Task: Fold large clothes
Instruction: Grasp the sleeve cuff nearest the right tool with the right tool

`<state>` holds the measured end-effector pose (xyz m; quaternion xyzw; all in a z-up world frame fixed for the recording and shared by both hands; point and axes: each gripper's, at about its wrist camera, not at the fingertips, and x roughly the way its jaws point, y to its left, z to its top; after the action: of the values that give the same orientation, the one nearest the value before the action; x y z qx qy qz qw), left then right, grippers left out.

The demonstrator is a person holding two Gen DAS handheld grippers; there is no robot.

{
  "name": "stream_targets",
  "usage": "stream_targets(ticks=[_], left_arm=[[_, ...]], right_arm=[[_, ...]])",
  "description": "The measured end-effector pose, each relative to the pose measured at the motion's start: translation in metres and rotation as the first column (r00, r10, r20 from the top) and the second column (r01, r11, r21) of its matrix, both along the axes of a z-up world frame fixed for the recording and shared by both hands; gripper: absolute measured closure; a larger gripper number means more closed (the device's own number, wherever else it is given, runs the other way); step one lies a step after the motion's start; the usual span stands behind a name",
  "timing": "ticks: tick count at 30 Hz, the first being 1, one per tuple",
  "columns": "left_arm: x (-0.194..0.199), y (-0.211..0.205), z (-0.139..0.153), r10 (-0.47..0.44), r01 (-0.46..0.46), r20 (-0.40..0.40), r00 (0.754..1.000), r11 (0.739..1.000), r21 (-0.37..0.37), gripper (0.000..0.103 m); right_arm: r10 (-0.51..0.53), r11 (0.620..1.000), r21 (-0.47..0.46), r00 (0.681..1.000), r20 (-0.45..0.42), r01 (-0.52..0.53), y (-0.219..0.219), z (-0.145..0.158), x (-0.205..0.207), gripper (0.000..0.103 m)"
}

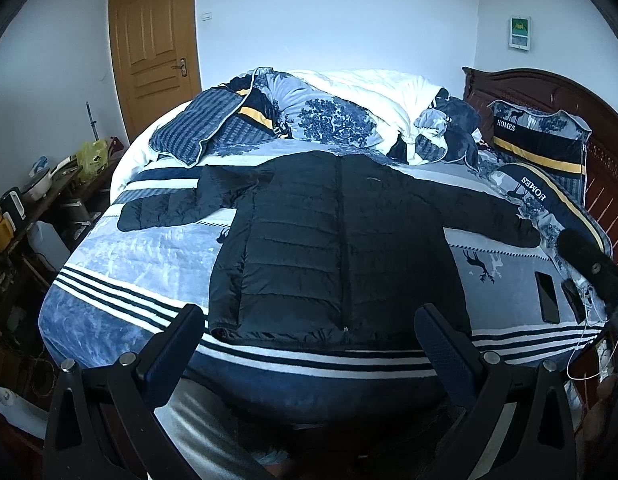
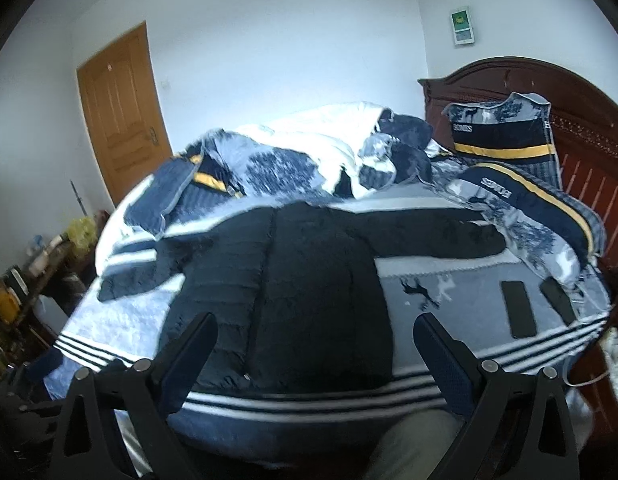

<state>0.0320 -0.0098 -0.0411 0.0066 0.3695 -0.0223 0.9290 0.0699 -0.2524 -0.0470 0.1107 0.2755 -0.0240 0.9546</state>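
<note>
While the black puffer jacket lies flat and face up in the middle of the bed, zipped, with both sleeves spread sideways, we hold both claws above the bed's near edge, short of the jacket's hem. Our left gripper is spread wide with nothing between its fingers, and our right gripper is equally wide and empty; the right view is somewhat blurred. Beyond the jacket's collar a heap of blue-and-white bedding crowds the far side of the bed. To the jacket's right, two pillows lean by the dark wooden headboard, and its right cuff ends just beside the lower one. Two dark phones lie on the blanket to the right of the hem, apart from the jacket, with a thin white cable near them. Left of the jacket the blanket is bare to the bed's edge; past that edge stands a cluttered side table, and a wooden door behind.
</note>
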Motion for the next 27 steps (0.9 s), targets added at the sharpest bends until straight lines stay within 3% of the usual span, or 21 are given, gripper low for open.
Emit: stream_targets(ticks=[3, 14, 20, 22, 27], left_arm=[[0.014, -0.009, -0.005, -0.01, 0.01, -0.008, 1.0, 1.0, 0.005, 0.0], [0.091, -0.059, -0.038, -0.059, 0.06, -0.078, 0.995, 0.998, 0.009, 0.0], [0.151, -0.107, -0.066, -0.14, 0.138, -0.132, 0.981, 0.99, -0.019, 0.0], [0.169, -0.124, -0.074, -0.164, 0.161, -0.138, 0.977, 0.986, -0.033, 0.0], [0.208, -0.16, -0.099, -0.223, 0.209, -0.168, 0.96, 0.973, -0.094, 0.0]], right_arm=[[0.016, 0.999, 0.049, 1.0, 0.02, -0.017, -0.011, -0.006, 0.008, 0.003], [0.034, 0.986, 0.167, 0.994, -0.102, -0.017, -0.098, -0.066, 0.086, 0.003], [-0.02, 0.957, 0.279, 0.98, -0.197, 0.076, -0.184, -0.112, 0.156, 0.004], [-0.029, 0.952, 0.289, 0.971, -0.239, 0.1, -0.211, -0.129, 0.179, 0.01], [-0.066, 0.893, 0.402, 0.942, -0.33, 0.203, -0.297, -0.183, 0.237, 0.017]])
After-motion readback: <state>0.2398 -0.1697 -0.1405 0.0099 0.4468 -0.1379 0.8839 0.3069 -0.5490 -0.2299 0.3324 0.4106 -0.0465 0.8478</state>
